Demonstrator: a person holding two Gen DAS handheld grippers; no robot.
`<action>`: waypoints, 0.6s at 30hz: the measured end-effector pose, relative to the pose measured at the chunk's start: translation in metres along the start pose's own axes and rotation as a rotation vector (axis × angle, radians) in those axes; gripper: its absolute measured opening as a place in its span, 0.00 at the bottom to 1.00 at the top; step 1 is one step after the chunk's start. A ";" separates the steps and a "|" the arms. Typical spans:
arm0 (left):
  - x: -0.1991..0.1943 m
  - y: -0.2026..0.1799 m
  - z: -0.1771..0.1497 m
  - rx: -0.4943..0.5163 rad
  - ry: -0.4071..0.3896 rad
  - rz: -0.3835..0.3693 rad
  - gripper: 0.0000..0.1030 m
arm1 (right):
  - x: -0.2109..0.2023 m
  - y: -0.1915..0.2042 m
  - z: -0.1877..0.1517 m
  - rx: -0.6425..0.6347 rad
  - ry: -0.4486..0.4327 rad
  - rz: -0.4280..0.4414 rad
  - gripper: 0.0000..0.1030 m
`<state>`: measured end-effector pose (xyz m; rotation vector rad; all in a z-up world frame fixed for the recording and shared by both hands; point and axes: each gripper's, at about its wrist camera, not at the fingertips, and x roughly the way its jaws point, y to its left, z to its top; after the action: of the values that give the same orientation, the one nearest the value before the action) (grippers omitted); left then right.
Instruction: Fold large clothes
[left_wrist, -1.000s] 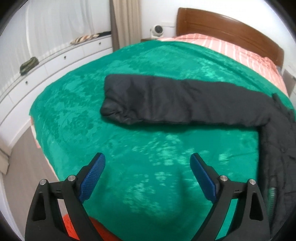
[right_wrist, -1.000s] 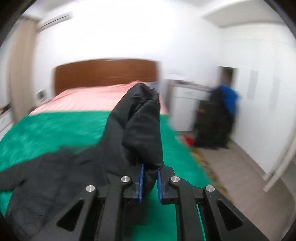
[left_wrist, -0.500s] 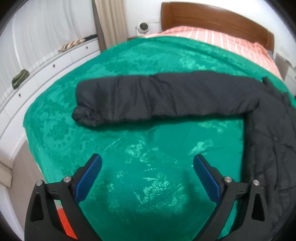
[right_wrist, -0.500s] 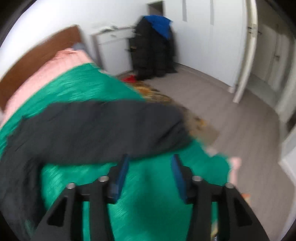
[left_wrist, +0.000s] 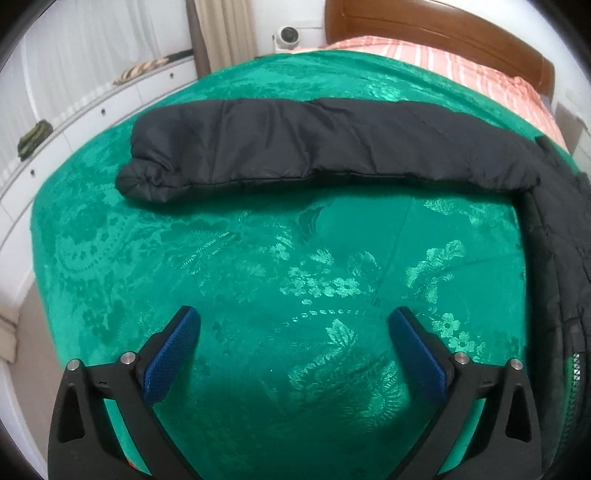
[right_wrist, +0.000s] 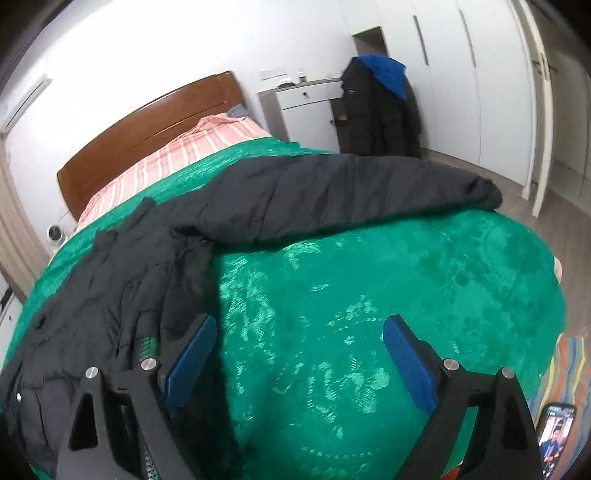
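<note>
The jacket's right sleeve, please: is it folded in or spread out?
Spread out: the sleeve lies straight across the green bedspread, away from the jacket body.

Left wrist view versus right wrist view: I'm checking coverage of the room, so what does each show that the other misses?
Only the left wrist view shows the white drawer unit along the curtain and the left gripper, open over the blanket. Only the right wrist view shows the dark coat with a blue hood hanging by the wardrobe doors, the phone at lower right, and the open right gripper. Both show the black jacket with a sleeve spread out flat, the green blanket, the wooden headboard and the small white camera.
</note>
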<state>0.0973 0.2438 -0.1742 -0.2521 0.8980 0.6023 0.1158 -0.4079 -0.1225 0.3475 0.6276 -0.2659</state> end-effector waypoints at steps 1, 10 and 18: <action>0.000 0.000 -0.001 0.004 -0.005 0.002 1.00 | 0.001 -0.003 0.000 0.016 0.006 -0.009 0.88; -0.001 0.000 -0.006 0.016 -0.022 -0.004 1.00 | 0.006 -0.023 -0.005 0.125 0.049 -0.010 0.90; -0.002 0.000 -0.011 0.019 -0.037 -0.005 1.00 | 0.013 -0.021 -0.006 0.115 0.056 -0.017 0.91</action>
<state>0.0890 0.2380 -0.1789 -0.2256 0.8669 0.5915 0.1159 -0.4265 -0.1396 0.4613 0.6724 -0.3100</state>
